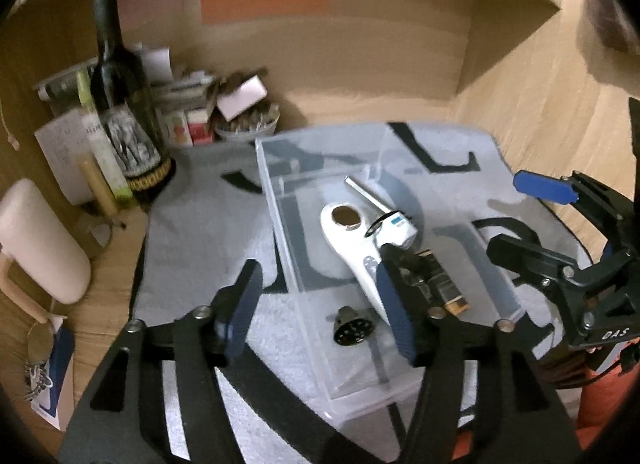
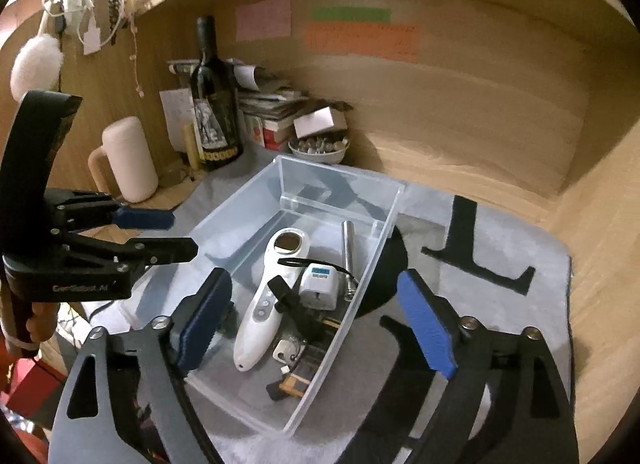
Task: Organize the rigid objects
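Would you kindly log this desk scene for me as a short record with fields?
surface: grey mat on a wooden desk
container: clear plastic bin on the mat
bin contents: white handheld device, metal rod, white plug adapter, small electronic parts
left gripper: open, empty
right gripper: open, empty
background: wine bottle, pale mug, bowl

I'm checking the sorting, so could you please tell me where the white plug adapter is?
In the clear plastic bin, the white plug adapter sits right of the white handheld device, beside the metal rod.
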A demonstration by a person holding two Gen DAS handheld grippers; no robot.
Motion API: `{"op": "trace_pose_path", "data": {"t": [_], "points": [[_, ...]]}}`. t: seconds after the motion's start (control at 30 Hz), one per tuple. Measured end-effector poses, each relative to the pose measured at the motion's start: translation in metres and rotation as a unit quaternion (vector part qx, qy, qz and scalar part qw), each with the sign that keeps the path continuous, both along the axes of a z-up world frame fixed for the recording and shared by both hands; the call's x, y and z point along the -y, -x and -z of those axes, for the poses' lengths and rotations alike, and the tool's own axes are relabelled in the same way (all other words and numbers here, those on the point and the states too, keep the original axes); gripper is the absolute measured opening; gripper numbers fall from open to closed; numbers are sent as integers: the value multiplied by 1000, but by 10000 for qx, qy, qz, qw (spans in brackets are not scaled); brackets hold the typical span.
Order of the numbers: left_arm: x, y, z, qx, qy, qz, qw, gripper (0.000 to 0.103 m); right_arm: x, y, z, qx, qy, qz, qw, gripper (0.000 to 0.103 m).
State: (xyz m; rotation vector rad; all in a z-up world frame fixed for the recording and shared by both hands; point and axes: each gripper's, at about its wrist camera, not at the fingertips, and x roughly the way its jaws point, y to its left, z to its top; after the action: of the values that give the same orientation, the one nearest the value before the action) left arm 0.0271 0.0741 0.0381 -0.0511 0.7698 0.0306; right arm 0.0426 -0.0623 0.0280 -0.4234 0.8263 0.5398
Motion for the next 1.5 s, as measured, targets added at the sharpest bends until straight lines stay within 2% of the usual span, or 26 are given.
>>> {"op": "trace_pose_path", "data": {"t": [0.13, 0.2, 0.27, 0.33, 0.37, 0.4, 0.63, 0.9, 1.13, 1.5], "points": [[6, 17, -3, 297, 166, 48, 9994, 73, 9, 12, -6, 78, -104, 69, 9999, 89], [9, 24, -2, 465, 162, -2, 9988, 81, 15, 19, -8, 145, -163, 115, 9997, 97], [13, 32, -1, 629, 71, -41, 9980, 82, 21, 27, -10, 237, -249, 169, 9993, 103], [18, 38, 0, 737, 42, -23, 9973, 88, 24, 33, -10, 255, -276, 182, 9991, 103], [19, 40, 1, 787, 52, -33, 9969, 96, 26, 36, -10, 262, -287, 196, 9991, 103], [20, 43, 2, 859, 70, -50, 9963, 99, 27, 39, -9, 270, -292, 205, 9990, 103], [26, 59, 9, 1148, 208, -125, 9931, 101, 32, 53, -4, 321, -339, 285, 9985, 103], [23, 62, 22, 1111, 310, -148, 9932, 101, 32, 59, 4, 234, -407, 302, 9984, 103], [20, 61, 30, 1072, 248, -173, 9938, 101, 29, 59, 6, 269, -390, 325, 9984, 103], [19, 55, 31, 1065, 295, -106, 9938, 101, 30, 56, 4, 296, -378, 375, 9981, 103]]}}
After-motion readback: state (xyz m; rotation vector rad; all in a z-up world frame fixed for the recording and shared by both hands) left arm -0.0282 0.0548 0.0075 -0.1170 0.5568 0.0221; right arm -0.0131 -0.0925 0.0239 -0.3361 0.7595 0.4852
